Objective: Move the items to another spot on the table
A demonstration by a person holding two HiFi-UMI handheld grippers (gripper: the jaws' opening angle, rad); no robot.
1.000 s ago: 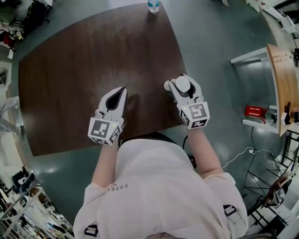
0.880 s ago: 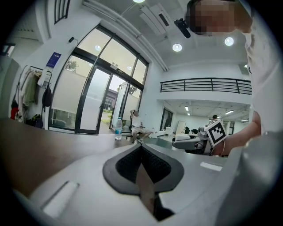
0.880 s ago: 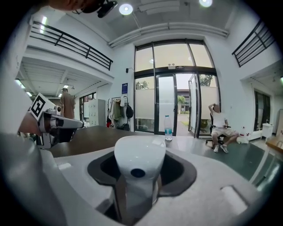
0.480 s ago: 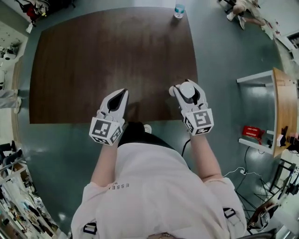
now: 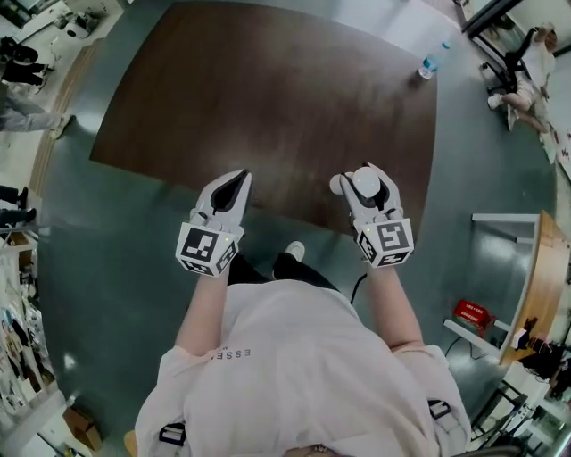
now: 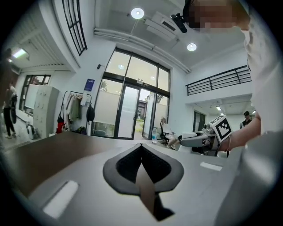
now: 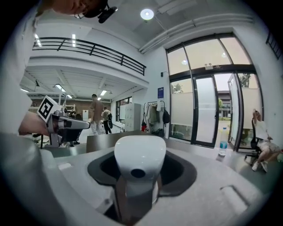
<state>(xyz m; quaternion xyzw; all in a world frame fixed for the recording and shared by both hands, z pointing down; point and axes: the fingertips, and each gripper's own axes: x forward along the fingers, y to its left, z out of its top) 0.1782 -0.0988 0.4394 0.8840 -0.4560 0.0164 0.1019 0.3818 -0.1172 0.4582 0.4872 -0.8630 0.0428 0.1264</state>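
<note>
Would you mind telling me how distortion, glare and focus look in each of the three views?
Head view: strong wide-angle bending curves the table edges, with a pale sheen on its top. Left gripper view: dark round vignette, ceiling light blown out, left hand-held gripper soft up close. Right gripper view: same vignette, bright windows, white item slightly soft.

A dark wooden table [image 5: 268, 107] is set on grey-green floor [image 5: 98, 268]; tall glass doors [image 6: 128, 112] are seen far off.
</note>
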